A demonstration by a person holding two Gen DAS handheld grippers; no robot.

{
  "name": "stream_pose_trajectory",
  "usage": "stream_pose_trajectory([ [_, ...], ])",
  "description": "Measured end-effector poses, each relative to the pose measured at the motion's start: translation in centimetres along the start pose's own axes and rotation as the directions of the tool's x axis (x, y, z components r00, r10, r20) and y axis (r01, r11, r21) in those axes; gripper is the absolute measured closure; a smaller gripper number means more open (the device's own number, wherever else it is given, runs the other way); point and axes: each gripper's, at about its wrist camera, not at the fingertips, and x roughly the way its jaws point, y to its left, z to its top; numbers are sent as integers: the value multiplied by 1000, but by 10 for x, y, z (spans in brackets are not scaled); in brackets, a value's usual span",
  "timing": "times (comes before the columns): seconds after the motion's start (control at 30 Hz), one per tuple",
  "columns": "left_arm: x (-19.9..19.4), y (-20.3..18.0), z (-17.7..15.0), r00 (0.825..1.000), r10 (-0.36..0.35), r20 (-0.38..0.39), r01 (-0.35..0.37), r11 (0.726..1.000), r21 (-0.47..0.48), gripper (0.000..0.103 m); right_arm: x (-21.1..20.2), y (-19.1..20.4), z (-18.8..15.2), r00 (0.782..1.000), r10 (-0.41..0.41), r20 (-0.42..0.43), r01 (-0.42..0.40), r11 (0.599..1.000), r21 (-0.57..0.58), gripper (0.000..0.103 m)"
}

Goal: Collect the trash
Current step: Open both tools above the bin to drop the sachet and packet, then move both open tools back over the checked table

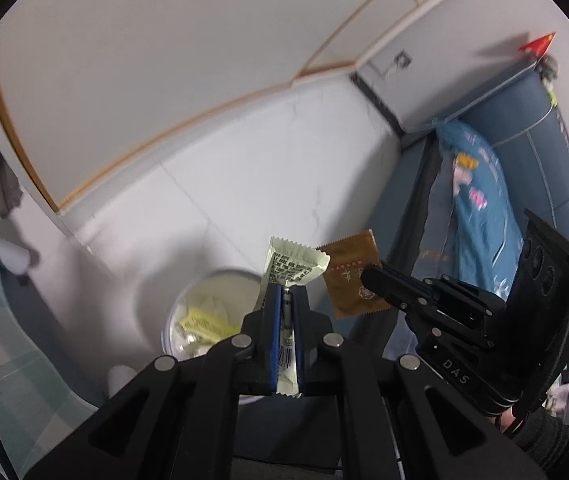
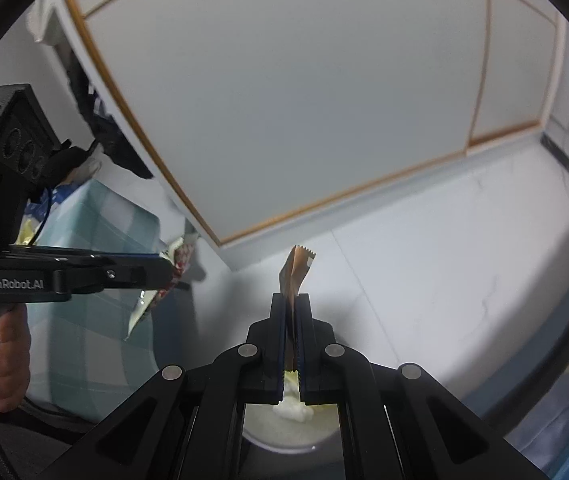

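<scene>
Two wrappers are clamped, the pale wrapper [image 1: 290,270] in the left tool [image 1: 287,300] and the brown wrapper [image 2: 297,276] in the right tool [image 2: 295,312], evidently for dropping into the bin [image 1: 208,312] at seven o'clock of the left tool.

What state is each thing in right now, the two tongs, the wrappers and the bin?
Left tongs: shut on the pale green printed wrapper.
Right tongs: shut on the brown foil wrapper.
Round white trash bin: open, already holding yellow and pale wrappers.
</scene>
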Motion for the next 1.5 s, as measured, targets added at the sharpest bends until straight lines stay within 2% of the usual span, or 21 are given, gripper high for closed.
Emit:
stream_pose_trajectory([
  [0.13, 30, 4, -2, 996, 14, -87, -14, 1000, -6, 101, 22, -18, -19, 999, 8, -46, -4, 996, 90, 99],
  [0.2, 44, 5, -3, 991, -9, -135, 7, 1000, -16, 101, 32, -28, -29, 998, 18, -62, -9, 990, 140, 99],
  [0.33, 64, 9, -8, 976, -9, -219, 9, 1000, -2, 101, 51, -44, -47, 995, 33, -97, -11, 974, 225, 99],
  [0.53, 94, 9, -13, 946, 30, -323, -27, 1000, 13, 101, 80, -41, -62, 988, 44, -149, -4, 967, 256, 99],
  [0.67, 104, 13, -13, 942, 18, -336, -25, 1000, -16, 101, 91, -46, -67, 981, 52, -188, 7, 954, 298, 98],
  [0.77, 108, 22, -12, 940, -3, -341, -20, 998, -64, 100, 102, -49, -70, 974, 72, -213, 4, 942, 336, 93],
  [0.83, 112, 27, -11, 936, -18, -350, -20, 994, -106, 99, 108, -51, -73, 968, 83, -235, 6, 934, 356, 85],
  [1.03, 112, 34, -12, 931, -40, -362, -14, 989, -145, 95, 113, -50, -78, 961, 88, -263, 13, 932, 361, 83],
  [1.1, 111, 35, -11, 932, -41, -359, -16, 988, -155, 86, 111, -51, -80, 960, 82, -267, 23, 930, 366, 80],
  [1.13, 110, 36, -10, 934, -38, -356, -21, 987, -160, 83, 110, -52, -81, 960, 79, -268, 26, 929, 369, 75],
  [1.2, 108, 37, -10, 938, -39, -345, -18, 986, -163, 72, 106, -53, -83, 961, 72, -268, 35, 927, 373, 70],
  [1.27, 104, 35, -11, 942, -30, -335, -24, 987, -156, 66, 102, -54, -83, 962, 69, -263, 37, 925, 377, 66],
  [1.33, 101, 36, -11, 945, -15, -326, -34, 989, -145, 65, 98, -53, -83, 962, 54, -266, 49, 929, 367, 55],
  [1.4, 98, 35, -11, 944, 31, -328, -74, 990, -122, 65, 94, -50, -82, 962, 24, -273, 73, 937, 341, 53],
  [1.5, 91, 33, -12, 950, 74, -304, -107, 990, -92, 65, 90, -49, -78, 965, 21, -260, 71, 938, 339, 51],
])
